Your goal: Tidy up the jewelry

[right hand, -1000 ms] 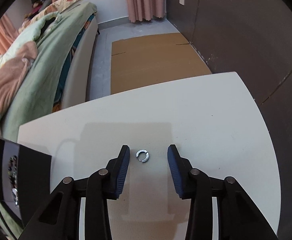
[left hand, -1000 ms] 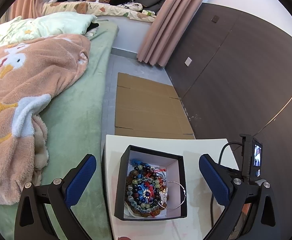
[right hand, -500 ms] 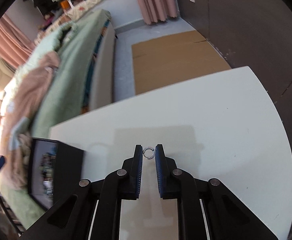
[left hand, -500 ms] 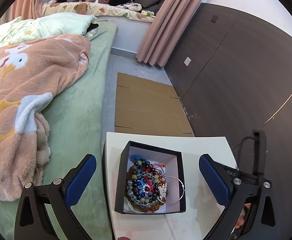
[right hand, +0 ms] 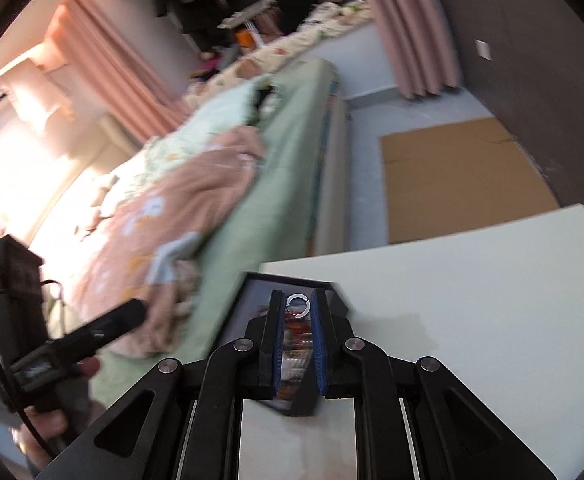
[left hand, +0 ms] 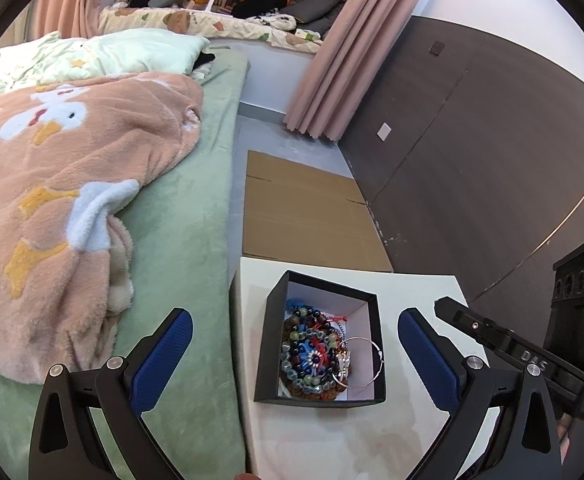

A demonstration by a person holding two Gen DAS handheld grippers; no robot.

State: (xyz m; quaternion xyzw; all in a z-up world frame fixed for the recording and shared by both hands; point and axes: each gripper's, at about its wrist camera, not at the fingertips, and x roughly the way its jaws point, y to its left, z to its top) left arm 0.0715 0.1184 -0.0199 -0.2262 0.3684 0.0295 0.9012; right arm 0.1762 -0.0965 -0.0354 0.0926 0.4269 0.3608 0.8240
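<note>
The right gripper [right hand: 296, 307] pinches a small silver ring [right hand: 298, 305] between its blue pads, holding it in the air above the open black box [left hand: 319, 342]. The box sits on the white table [left hand: 408, 292], filled with beaded bracelets [left hand: 312, 354]. The left gripper [left hand: 292, 354] hangs wide open over the box, holding nothing.

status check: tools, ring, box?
Right tool shut on silver ring, above black box. Left tool open, empty. Box holds bead bracelets; nothing blocking.
</note>
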